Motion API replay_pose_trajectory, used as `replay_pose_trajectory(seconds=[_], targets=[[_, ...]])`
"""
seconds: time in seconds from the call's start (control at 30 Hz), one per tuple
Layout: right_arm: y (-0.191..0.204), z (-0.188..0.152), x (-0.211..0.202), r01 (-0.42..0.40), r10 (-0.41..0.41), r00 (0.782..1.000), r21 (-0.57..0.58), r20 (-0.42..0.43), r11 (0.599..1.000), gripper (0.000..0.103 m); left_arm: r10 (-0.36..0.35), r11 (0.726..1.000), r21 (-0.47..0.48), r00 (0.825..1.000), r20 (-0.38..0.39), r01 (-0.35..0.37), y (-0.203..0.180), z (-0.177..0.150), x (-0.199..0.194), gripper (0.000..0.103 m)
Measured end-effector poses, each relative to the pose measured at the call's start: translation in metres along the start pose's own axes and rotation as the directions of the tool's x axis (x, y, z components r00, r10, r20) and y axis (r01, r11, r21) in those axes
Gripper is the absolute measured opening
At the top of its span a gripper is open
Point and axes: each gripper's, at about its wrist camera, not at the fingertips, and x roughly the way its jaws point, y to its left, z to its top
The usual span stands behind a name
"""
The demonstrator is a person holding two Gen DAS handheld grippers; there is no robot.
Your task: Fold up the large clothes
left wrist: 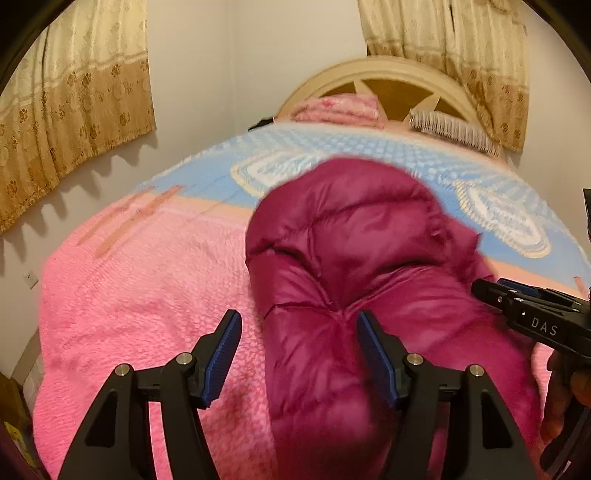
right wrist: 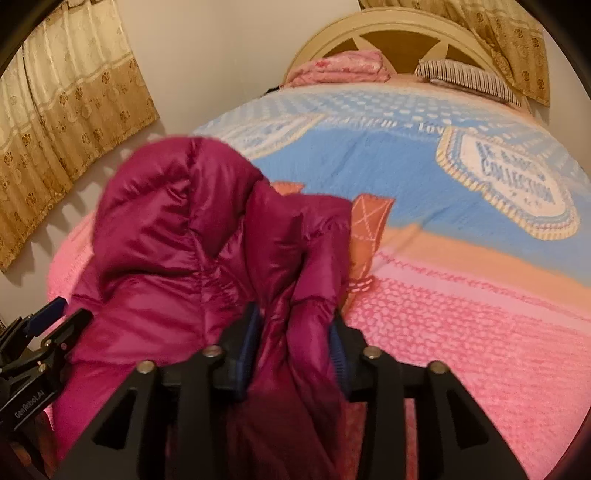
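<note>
- Magenta puffer jacket (left wrist: 354, 266) lies bunched on the bed (left wrist: 140, 295), on the pink end of the blanket, its far edge reaching the blue part.
- Left gripper (left wrist: 295, 325): fingers (left wrist: 221, 354) apart, nothing clamped. Left pad sits over bare pink blanket, right pad over the jacket; the jacket's edge runs through the gap, pads not pressing it.
- Right gripper (right wrist: 291, 343): a fold of jacket stands up between the fingers (right wrist: 245, 350). Fabric fills the gap and hides the pad faces, so I cannot tell if they press it or just flank it.
- In the left wrist view the right gripper comes in from the right edge, over the jacket's right side, with part of a hand (left wrist: 565, 387) behind it.
- In the right wrist view the left gripper shows at lower left, beside the jacket.
- Far end of bed: arched headboard (right wrist: 399, 26), folded pink bedding (right wrist: 343, 68), striped pillow (right wrist: 469, 79).
- Gold patterned curtains (right wrist: 62, 122) on both sides.
</note>
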Motion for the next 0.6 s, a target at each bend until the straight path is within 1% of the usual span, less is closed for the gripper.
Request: replay_pose_trajectory(seconds=[0.03, 0.1, 0.13, 0.23, 0.3, 0.37, 0.47, 0.6], targets=[[0.002, 0.000, -0.013, 0.005, -0.005, 1.000, -0.008, 0.022, 1.000, 0.059, -0.001, 1.000, 0.000, 1.000, 0.021, 0.001, 0.001, 0.001, -0.011, 0.065], [0.008, -0.001, -0.038, 0.008, -0.006, 0.997, -0.021, 0.073, 1.000, 0.069, -0.002, 1.000, 0.000, 0.998, 0.061, 0.002, 0.004, 0.002, -0.037, 0.066], [0.012, -0.003, -0.055, 0.010, -0.006, 0.995, -0.035, 0.104, 0.999, 0.071, -0.005, 1.000, -0.001, 0.997, 0.078, 0.005, 0.006, 0.003, -0.048, 0.066], [0.022, -0.009, -0.087, 0.007, 0.002, 0.989, -0.057, 0.150, 0.998, 0.072, 0.004, 1.000, -0.003, 0.993, 0.122, -0.004, 0.012, 0.004, -0.078, 0.067], [0.029, -0.015, -0.107, 0.007, 0.006, 0.984, -0.073, 0.180, 0.997, 0.075, -0.004, 1.000, -0.015, 0.989, 0.148, 0.006, 0.018, 0.005, -0.095, 0.068], [0.037, -0.020, -0.122, 0.011, 0.008, 0.978, -0.088, 0.208, 0.996, 0.075, -0.006, 1.000, -0.019, 0.985, 0.172, 0.009, 0.022, 0.005, -0.109, 0.070], [0.044, -0.024, -0.137, 0.007, 0.014, 0.972, -0.091, 0.235, 0.996, 0.076, -0.004, 1.000, -0.010, 0.978, 0.210, 0.006, 0.018, 0.005, -0.126, 0.072], [0.052, -0.026, -0.151, 0.011, 0.016, 0.965, -0.100, 0.261, 0.995, 0.077, -0.014, 1.000, -0.020, 0.973, 0.230, 0.019, 0.018, 0.007, -0.136, 0.072]])
